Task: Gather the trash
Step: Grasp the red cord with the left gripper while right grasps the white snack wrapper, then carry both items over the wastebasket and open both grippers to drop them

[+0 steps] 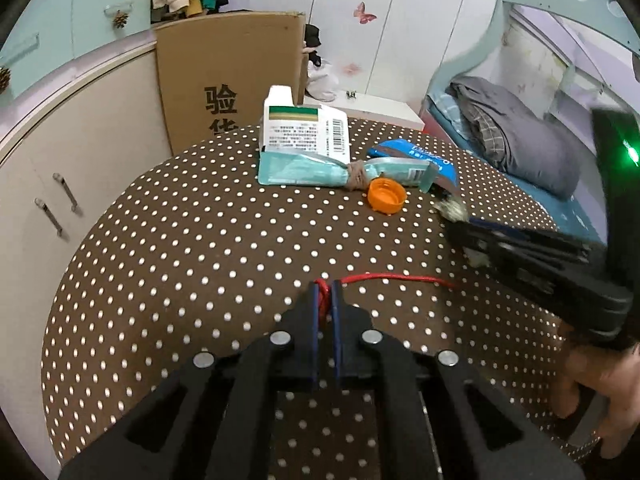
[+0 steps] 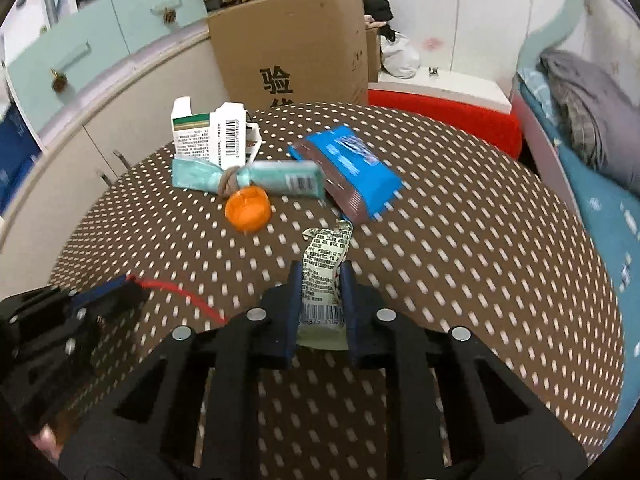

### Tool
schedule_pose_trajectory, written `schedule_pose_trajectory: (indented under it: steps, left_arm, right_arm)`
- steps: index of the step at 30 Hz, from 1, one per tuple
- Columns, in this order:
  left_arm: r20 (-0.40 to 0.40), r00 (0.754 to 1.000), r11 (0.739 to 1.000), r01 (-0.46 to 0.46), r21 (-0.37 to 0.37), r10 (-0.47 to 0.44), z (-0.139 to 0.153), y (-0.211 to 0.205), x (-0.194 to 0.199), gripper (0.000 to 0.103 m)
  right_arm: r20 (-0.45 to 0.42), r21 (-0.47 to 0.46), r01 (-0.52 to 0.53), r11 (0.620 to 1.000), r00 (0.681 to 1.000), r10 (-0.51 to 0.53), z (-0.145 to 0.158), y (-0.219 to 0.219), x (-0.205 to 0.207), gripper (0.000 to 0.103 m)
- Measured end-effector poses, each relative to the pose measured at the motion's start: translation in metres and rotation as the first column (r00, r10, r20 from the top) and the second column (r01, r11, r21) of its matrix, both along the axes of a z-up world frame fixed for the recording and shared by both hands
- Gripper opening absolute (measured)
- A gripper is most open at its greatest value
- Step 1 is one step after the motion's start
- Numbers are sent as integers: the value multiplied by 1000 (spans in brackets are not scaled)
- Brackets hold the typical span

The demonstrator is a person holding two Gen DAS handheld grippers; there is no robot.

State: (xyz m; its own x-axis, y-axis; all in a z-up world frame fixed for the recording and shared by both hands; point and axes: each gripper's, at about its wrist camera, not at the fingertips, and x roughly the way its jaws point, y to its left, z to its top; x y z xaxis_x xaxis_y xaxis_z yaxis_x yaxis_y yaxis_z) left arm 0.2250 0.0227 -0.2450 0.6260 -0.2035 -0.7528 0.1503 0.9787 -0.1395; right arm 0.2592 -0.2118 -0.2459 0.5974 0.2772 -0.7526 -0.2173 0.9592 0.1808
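Observation:
On the brown polka-dot table [image 1: 200,240] lie a white carton [image 1: 304,128], a knotted teal wrapper [image 1: 320,172], an orange bottle cap [image 1: 386,196] and a blue packet [image 1: 416,156]. My left gripper [image 1: 325,292] is shut on a red string [image 1: 400,279] that trails right across the cloth. My right gripper [image 2: 322,276] is shut on a printed white-green snack wrapper [image 2: 324,268] just above the table. The carton [image 2: 212,136], teal wrapper [image 2: 276,176], cap [image 2: 247,208] and blue packet [image 2: 352,168] lie beyond it. The right gripper shows blurred in the left wrist view [image 1: 460,216].
A large cardboard box [image 1: 228,76] stands behind the table by cream cabinets [image 1: 60,160]. A bed with grey bedding [image 1: 520,136] is at the right. A red stool [image 2: 444,116] and a white shelf [image 2: 440,82] are behind the table.

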Motion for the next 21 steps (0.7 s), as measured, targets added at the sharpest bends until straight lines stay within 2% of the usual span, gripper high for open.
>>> schedule_pose_trajectory:
  steps: [5, 11, 16, 21]
  left_arm:
    - [27, 1000, 1000, -4, -21, 5, 7, -11, -15, 6]
    - [78, 996, 998, 35, -57, -30, 25, -40, -32, 6]
    - [129, 988, 990, 101, -96, -88, 50, -73, -41, 6]
    - [187, 967, 972, 199, -122, -174, 83, -122, -47, 6]
  right_arm:
    - [25, 78, 15, 997, 1000, -17, 8, -35, -35, 19]
    - [86, 119, 52, 992, 994, -63, 29, -74, -70, 18]
    - [147, 169, 103, 980, 981, -128, 55, -115, -95, 18]
    - [204, 204, 201, 958, 949, -242, 77, -181, -119, 18]
